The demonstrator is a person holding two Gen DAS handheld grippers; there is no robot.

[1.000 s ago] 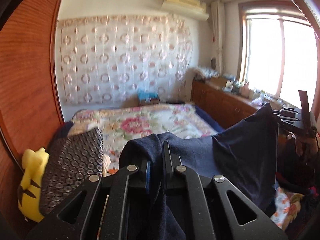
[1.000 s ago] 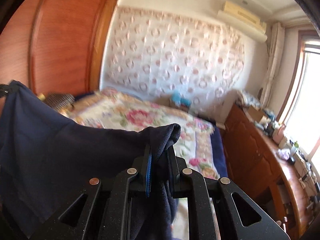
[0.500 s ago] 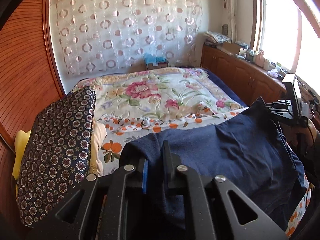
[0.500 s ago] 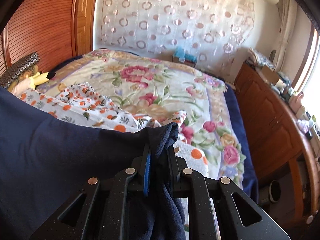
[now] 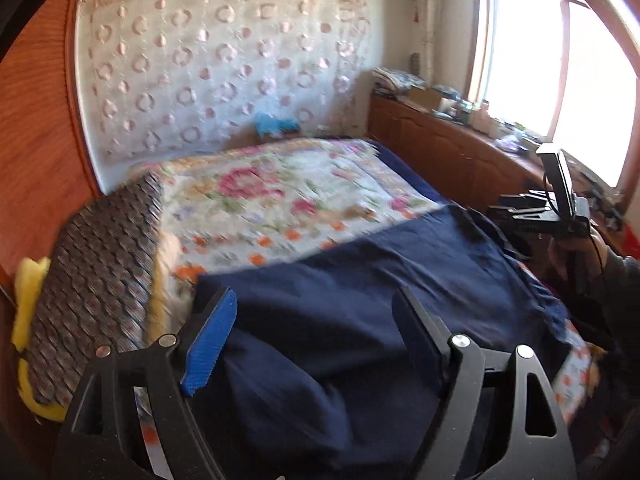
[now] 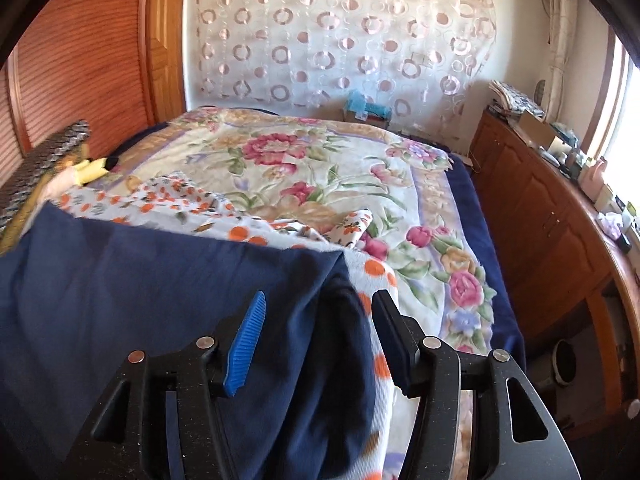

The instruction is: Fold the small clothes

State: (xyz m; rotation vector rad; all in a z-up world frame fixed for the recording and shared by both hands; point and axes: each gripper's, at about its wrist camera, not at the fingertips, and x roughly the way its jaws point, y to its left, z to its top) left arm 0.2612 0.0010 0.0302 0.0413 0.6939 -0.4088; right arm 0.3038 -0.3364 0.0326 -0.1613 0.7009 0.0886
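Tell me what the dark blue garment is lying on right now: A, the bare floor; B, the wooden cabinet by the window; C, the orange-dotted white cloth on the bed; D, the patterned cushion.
C: the dark blue garment is spread over the orange-dotted white cloth, which shows past its far and right edges on the bed.

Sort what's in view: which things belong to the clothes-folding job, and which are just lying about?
Job:
navy garment, spread on the bed
left gripper, open
right gripper, open

Lying about:
orange-dotted cloth
floral bedspread
patterned pillow
yellow plush toy
wooden cabinet
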